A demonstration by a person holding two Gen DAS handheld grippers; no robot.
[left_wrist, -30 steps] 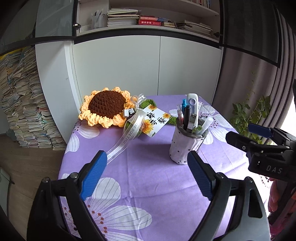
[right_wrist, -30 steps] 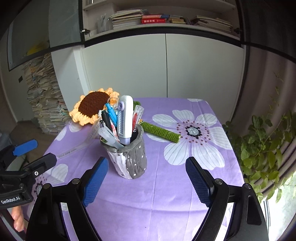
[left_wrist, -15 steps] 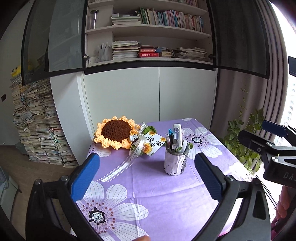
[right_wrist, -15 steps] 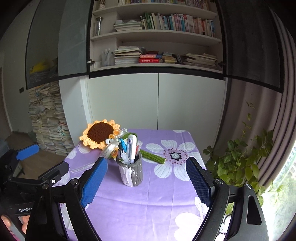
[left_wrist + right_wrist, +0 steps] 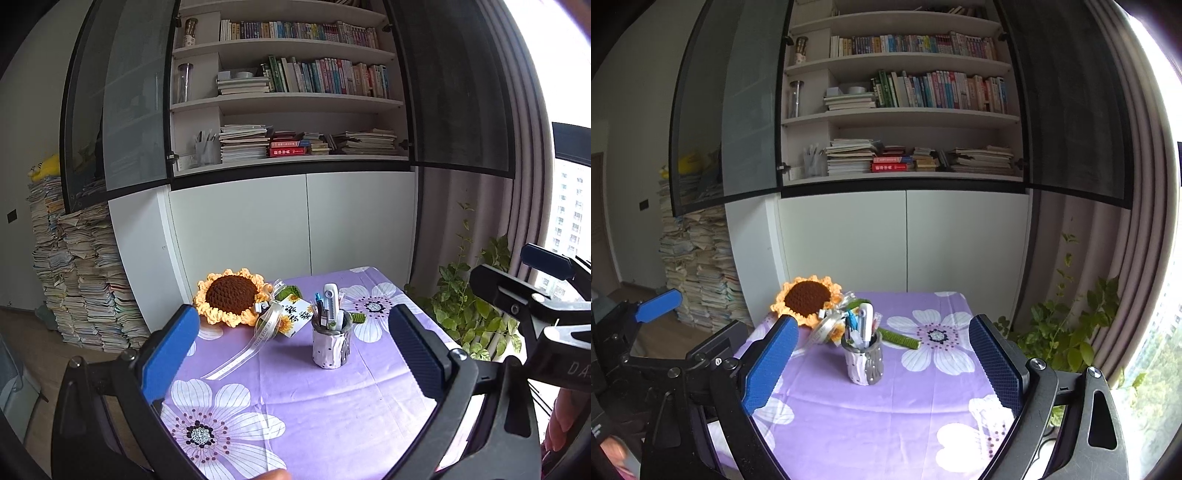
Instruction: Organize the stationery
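1. Centrally, a white, dark-dotted cylindrical pen holder (image 5: 327, 346) stood upright on a table covered with a purple cloth printed with large white flowers (image 5: 295, 413). It was packed with pens and a white correction-tape dispenser (image 5: 331, 302) that stuck up above the rim.
2. Behind the holder and to its left lay a crocheted sunflower with yellow petals and a brown centre (image 5: 231, 297), tied with a pale ribbon and a white tag with sunflower print (image 5: 294, 316); its green crocheted stem (image 5: 898, 338) reached out to the right behind the holder.
3. The left gripper (image 5: 295, 354) hung back from the holder, above the near part of the table, its blue-padded fingers (image 5: 168, 352) spread wide with nothing between them.
4. The right gripper (image 5: 882, 363) also sat well apart from the holder; its jaws had just been opening further and held nothing.
5. Each gripper showed at the edge of the other's view, with part of a person's hand (image 5: 563, 421) beneath the right one.
6. Beyond the table stood white cabinets under open bookshelves (image 5: 295, 110), stacked papers on the left and a leafy green plant (image 5: 469, 314) on the right.
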